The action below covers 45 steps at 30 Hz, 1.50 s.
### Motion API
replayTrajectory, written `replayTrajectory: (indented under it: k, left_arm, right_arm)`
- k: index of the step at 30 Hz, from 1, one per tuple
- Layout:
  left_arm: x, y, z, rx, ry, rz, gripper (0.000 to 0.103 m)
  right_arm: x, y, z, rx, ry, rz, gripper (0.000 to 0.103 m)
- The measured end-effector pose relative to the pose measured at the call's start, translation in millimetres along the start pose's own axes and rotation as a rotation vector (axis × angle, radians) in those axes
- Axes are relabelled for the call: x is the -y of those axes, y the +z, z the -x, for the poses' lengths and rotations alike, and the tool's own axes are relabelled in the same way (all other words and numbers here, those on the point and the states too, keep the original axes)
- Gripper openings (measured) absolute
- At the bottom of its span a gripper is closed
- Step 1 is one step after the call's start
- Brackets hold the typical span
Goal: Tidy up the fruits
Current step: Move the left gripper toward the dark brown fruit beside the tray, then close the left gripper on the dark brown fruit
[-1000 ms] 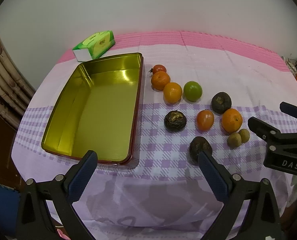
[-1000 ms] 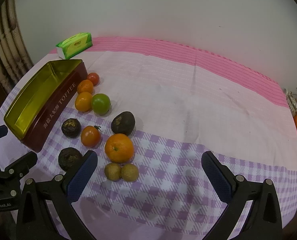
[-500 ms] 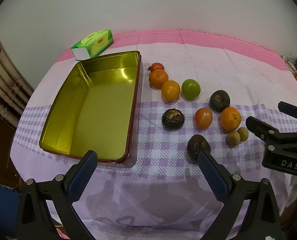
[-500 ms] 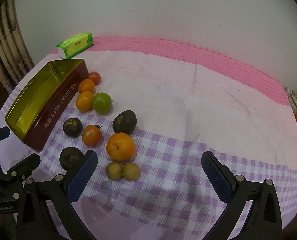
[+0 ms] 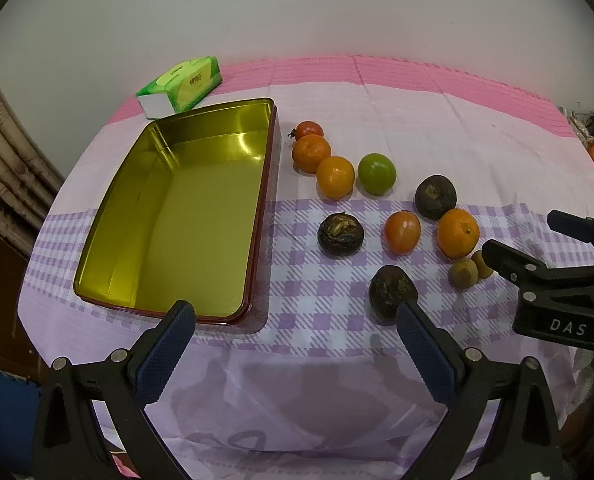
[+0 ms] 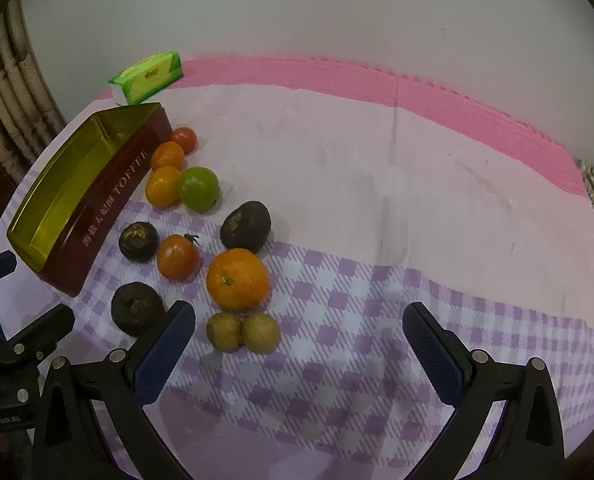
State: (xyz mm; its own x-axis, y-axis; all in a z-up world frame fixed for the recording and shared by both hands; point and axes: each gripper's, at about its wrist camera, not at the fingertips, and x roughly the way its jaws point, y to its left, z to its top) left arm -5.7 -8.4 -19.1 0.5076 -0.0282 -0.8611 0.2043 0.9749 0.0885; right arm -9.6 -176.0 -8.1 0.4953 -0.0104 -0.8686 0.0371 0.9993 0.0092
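Over the last second only slight camera drift: left claw (image 5: 295, 350) and right claw (image 6: 299, 350) both hang spread and empty, eleven fruits lie loose ahead of them beside the empty toffee tin (image 5: 185, 216), so sorting hasn't started.

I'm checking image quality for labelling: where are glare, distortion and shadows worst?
Left wrist view: glare on the gold tin floor, gripper shadows on the tablecloth. Right wrist view: fisheye bends the cloth's pink edge; fruit stays sharp.
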Motion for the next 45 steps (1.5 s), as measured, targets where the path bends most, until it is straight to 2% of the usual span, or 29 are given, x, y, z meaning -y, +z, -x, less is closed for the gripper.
replayTrajectory:
  k: [14,24,26,30,34,37,45]
  left_arm:
    - [4,0,-4,-0.005,-0.013,-0.004,0.100]
    - [14,-3,-7,-0.014,-0.049,-0.032,0.093]
    - [15,-1,-10,-0.027,-0.074,-0.034,0.091]
    - [19,2,-19,-0.063,-0.134,-0.029,0.080]
    - [26,8,-30,-0.088,-0.155,-0.039,0.074]
    - [32,10,-39,-0.113,-0.168,-0.053,0.067]
    - [43,13,-51,-0.142,-0.192,-0.082,0.053]
  right_arm:
    - [4,-2,-12,-0.032,0.003,-0.004,0.103]
    - [30,-7,-34,-0.089,-0.014,-0.068,0.103]
    - [35,-6,-36,-0.089,-0.016,-0.084,0.103]
    - [41,-6,-37,-0.097,-0.014,-0.102,0.103]
    - [46,-6,-36,-0.108,0.029,-0.124,0.103]
    - [48,-5,-35,-0.107,-0.021,-0.106,0.103]
    - [65,-8,-48,-0.154,-0.052,-0.159,0.103]
